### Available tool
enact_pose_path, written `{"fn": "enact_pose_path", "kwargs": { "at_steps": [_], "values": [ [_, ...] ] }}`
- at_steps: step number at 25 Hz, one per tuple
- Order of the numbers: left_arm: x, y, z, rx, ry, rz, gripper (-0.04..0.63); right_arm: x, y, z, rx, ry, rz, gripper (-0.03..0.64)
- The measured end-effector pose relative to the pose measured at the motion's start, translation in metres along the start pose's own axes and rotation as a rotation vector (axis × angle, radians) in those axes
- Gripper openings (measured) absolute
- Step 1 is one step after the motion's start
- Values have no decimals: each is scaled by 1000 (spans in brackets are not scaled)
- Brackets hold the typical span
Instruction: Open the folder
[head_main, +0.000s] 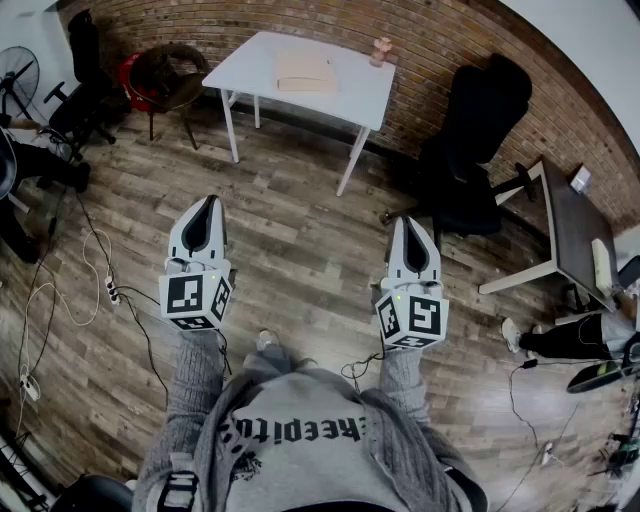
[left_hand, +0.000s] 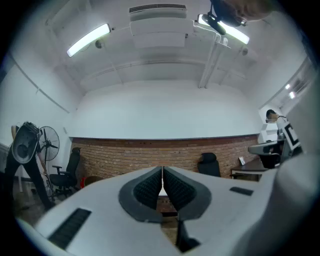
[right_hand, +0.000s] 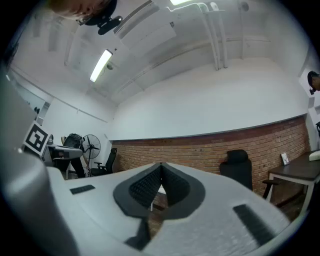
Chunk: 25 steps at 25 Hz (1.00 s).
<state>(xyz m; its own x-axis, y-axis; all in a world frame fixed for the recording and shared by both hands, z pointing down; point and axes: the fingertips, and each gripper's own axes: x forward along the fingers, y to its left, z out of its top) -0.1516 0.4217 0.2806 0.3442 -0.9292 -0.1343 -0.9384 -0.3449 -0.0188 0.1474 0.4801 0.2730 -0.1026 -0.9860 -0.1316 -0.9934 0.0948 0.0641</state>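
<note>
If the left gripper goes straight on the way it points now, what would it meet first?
The left gripper would probably reach the white table first; only wooden floor shows between, though depth is unclear.

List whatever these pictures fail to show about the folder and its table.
- Head view: the folder is too small and far away to tell where it opens or how it fastens.
- Head view: the pink thing on the far corner of the white table is too small to identify.
- Left gripper view: the shut jaws of the left gripper hide the folder.
- Right gripper view: the shut jaws of the right gripper do the same.
</note>
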Motion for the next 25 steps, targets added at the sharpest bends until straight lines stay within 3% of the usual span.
{"fn": "enact_pose_path", "kwargs": {
  "at_steps": [9,16,25],
  "values": [
    [26,16,-6,-3,-8,-15,11,31,9,-6,-9,6,0,2],
    [57,38,-12,-8,-23,-41,11,69,33,-7,-14,-33,74,2],
    [84,64,-24,-14,-23,-63,11,100,44,-16,-2,-28,42,2]
  ]
}}
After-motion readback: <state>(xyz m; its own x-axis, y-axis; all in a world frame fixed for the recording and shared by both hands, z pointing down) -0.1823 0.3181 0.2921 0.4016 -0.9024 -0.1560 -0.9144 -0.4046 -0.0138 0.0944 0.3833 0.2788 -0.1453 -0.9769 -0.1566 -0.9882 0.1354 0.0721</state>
